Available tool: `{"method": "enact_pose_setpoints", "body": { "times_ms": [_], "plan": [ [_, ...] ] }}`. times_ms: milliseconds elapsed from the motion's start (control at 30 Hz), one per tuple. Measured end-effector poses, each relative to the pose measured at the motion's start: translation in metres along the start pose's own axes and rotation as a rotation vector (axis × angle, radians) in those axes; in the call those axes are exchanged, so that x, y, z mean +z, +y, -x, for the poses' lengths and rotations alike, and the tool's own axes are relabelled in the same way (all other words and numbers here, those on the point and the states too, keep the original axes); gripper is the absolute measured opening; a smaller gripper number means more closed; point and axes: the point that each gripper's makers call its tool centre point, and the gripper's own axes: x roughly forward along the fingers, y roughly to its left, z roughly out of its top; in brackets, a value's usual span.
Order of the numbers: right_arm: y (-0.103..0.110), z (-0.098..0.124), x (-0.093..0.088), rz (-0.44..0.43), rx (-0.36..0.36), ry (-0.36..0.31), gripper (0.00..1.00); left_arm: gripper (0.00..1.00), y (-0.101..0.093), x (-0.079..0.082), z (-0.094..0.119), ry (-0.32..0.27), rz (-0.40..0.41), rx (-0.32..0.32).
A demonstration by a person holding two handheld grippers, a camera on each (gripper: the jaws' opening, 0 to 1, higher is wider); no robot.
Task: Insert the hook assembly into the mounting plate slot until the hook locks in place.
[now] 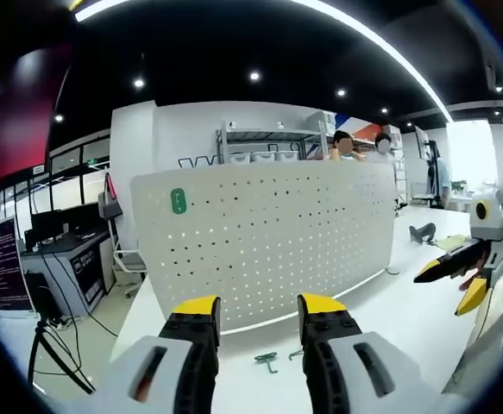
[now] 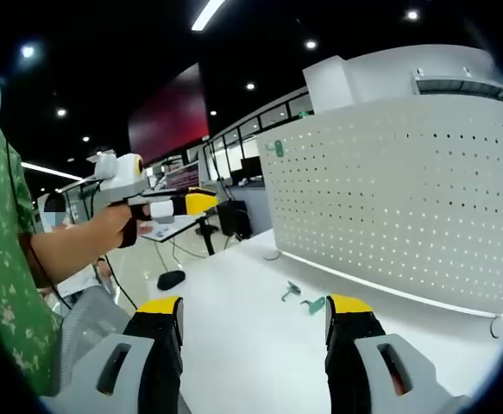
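White table [image 1: 406, 319]: both grippers' fingers [image 1: 196, 307] spread wide, holding nothing.

In the left gripper view, the pegboard [image 1: 264, 241] stands on the table [image 1: 389, 302] in the middle of the frame. Two small hooks [image 1: 268, 360] lie on the table just below it, at the bottom middle, close together. The right gripper [image 1: 458, 276] is at the right edge.

In the right gripper view, the pegboard [image 2: 398, 190] fills the right side. The hooks [image 2: 303, 297] lie on the table [image 2: 234, 336] below it, near the middle. The left gripper [image 2: 195, 203] is at the middle left.
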Motion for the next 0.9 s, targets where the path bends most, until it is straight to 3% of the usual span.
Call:
{"method": "enact_pose_setpoints", "body": {
  "times_ms": [367, 900],
  "plan": [
    [0.006, 0.005, -0.003, 0.003, -0.005, 0.002, 0.68, 0.37, -0.021, -0.026, 0.028, 0.04, 0.019, -0.027],
    [0.008, 0.007, -0.012, -0.009, -0.012, 0.013, 0.68, 0.35, -0.044, -0.064, 0.051, 0.103, 0.034, -0.069]
  ]
}}
